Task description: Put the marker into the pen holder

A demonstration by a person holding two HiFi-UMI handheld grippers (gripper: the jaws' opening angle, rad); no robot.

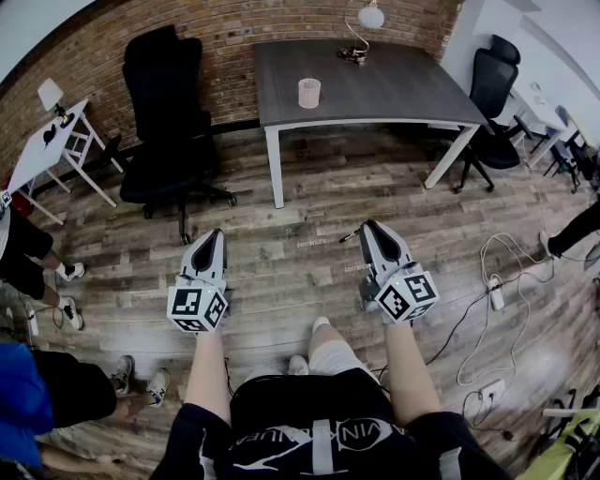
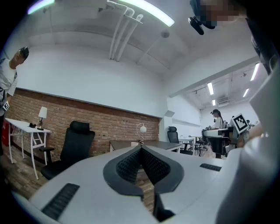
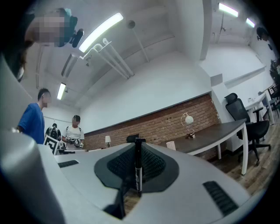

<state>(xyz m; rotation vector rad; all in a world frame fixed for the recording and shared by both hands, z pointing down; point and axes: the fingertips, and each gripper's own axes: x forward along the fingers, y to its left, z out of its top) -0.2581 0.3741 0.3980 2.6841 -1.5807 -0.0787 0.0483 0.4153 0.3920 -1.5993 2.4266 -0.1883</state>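
Observation:
The pen holder (image 1: 309, 93), a pale pinkish cup, stands on the dark grey table (image 1: 394, 89) far ahead of me; in the right gripper view the pen holder (image 3: 170, 145) shows small beside the jaws. My right gripper (image 1: 367, 227) is held over the wooden floor, well short of the table, shut on a black marker (image 1: 350, 235) that sticks out to the left of its tip. Seen from the right gripper, the marker (image 3: 138, 168) stands upright between the pads. My left gripper (image 1: 218, 234) hovers level with it at the left, shut and with nothing in it (image 2: 140, 151).
A black office chair (image 1: 164, 112) stands left of the table and another (image 1: 492, 94) at its right end. A desk lamp (image 1: 361, 28) sits at the table's back. A white side table (image 1: 47, 150) and people's feet are at left. Cables and a power strip (image 1: 497, 292) lie on the floor at right.

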